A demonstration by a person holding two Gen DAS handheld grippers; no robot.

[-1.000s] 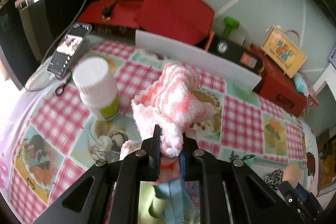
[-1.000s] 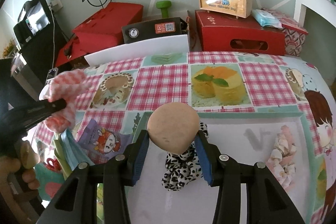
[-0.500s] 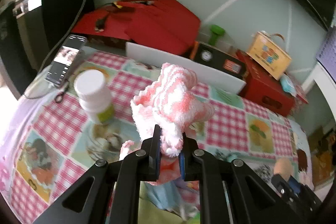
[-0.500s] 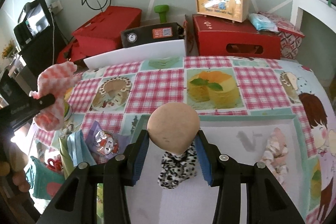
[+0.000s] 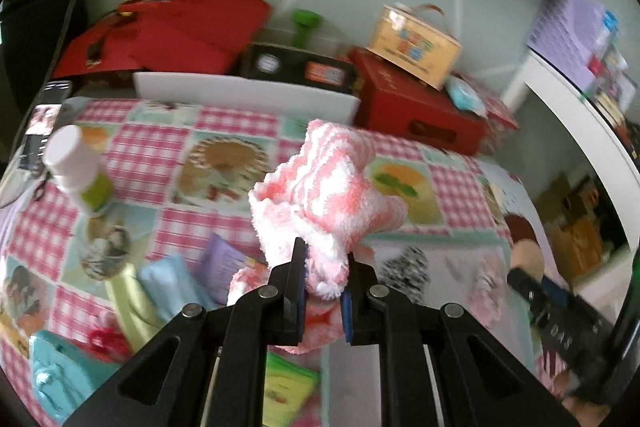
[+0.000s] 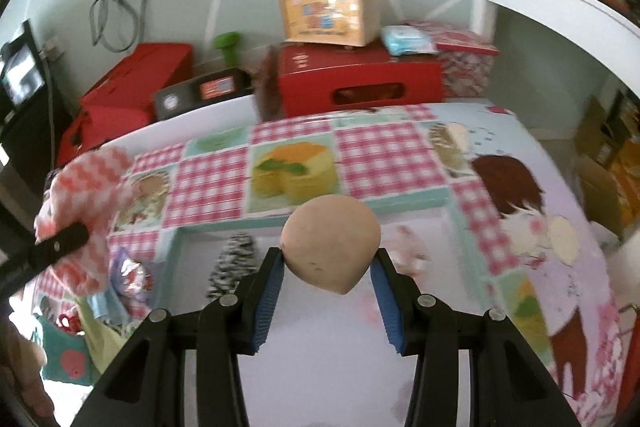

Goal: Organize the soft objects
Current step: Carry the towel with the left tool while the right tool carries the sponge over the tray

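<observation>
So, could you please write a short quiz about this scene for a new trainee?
1. True or false: the left gripper is shut on a pink-and-white cloth.
2. What does the right gripper hold? A) a green dumbbell B) a tan sponge C) a white bottle
3. Fill in: on the table, just left of the right gripper, lies a black-and-white ____.

Key
1. True.
2. B, the tan sponge.
3. Scrunchie.
</observation>
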